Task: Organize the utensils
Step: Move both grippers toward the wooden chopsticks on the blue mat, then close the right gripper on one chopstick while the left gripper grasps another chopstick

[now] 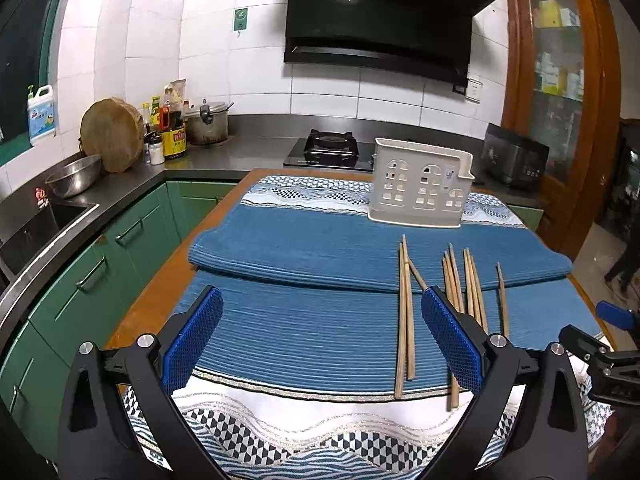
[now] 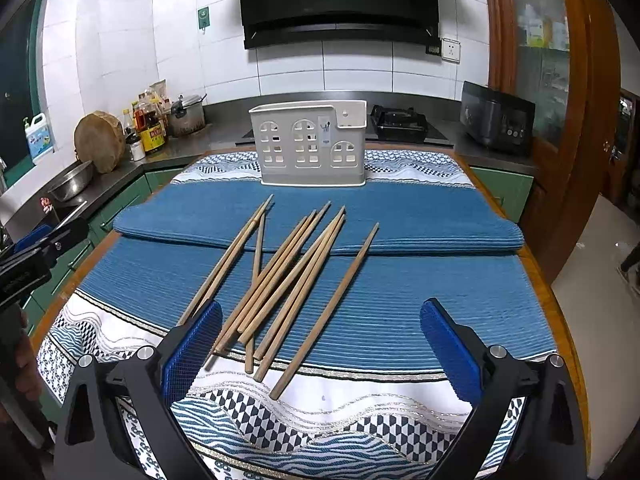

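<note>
Task looks unstarted; chopsticks [image 2: 288, 276] all loose on blue mat [image 2: 420, 288]; white holder [image 2: 310, 148] apparently unfilled; left gripper [image 1: 320, 340] wide, empty; right gripper [image 2: 320, 350] wide, empty.

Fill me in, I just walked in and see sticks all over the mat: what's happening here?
A person holds two tongs over a blue mat, both open and empty. The left tongs and right tongs hover near the loose wooden chopsticks. None are yet in the white utensil holder standing at the mat's far end.
</note>
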`<state>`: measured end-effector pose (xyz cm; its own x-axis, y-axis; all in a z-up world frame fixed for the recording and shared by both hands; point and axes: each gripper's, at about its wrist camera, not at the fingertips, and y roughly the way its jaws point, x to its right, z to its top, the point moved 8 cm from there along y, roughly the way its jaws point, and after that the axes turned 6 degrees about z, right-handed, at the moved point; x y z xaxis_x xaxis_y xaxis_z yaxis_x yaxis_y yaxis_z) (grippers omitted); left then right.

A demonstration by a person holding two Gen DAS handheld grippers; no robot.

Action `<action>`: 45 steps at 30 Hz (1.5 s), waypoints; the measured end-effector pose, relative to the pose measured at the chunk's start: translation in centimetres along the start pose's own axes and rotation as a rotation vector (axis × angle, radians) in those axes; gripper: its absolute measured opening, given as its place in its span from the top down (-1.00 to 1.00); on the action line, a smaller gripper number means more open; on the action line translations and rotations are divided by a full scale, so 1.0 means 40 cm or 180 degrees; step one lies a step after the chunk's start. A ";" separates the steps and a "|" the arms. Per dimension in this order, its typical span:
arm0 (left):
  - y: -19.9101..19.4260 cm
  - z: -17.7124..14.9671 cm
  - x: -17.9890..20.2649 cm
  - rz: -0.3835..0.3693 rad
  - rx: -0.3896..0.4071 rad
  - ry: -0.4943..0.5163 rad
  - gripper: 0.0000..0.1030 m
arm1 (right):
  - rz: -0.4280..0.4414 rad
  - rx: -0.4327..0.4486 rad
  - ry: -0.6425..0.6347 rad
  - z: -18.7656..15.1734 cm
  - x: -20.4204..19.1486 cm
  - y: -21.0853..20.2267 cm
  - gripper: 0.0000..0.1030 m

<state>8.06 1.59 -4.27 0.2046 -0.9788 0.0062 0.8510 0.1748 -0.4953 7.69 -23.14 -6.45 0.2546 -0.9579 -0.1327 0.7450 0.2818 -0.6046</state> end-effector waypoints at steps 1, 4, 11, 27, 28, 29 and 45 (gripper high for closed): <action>0.003 -0.001 -0.002 -0.0008 -0.0008 -0.0013 -0.90 | -0.0005 -0.0012 0.0000 -0.001 0.000 0.004 -0.86; 0.009 -0.004 -0.011 -0.0023 -0.0014 -0.0029 -0.90 | -0.0034 -0.0054 -0.0008 -0.004 -0.004 0.019 -0.85; 0.031 -0.013 -0.033 -0.0078 -0.0042 -0.0071 -0.89 | -0.0073 -0.0242 0.0061 -0.026 -0.006 0.071 -0.58; 0.090 -0.032 -0.058 -0.0209 -0.0161 -0.0149 -0.81 | -0.0135 -0.0692 0.0397 -0.094 0.002 0.194 0.26; 0.093 -0.035 -0.059 -0.0213 -0.0172 -0.0149 -0.81 | -0.0126 -0.0715 0.0418 -0.098 0.002 0.201 0.32; 0.097 -0.037 -0.059 -0.0218 -0.0185 -0.0150 -0.81 | -0.0119 -0.0733 0.0444 -0.102 0.002 0.205 0.36; 0.129 -0.077 0.016 -0.0436 -0.0408 -0.0010 -0.56 | -0.0202 -0.0787 0.0676 -0.119 0.038 0.217 0.85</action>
<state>11.09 1.55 -9.49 0.0927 -0.9922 0.0837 0.8023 0.0246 -0.5964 11.59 -22.40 -15.63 0.0589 -0.9705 -0.2339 0.5764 0.2244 -0.7858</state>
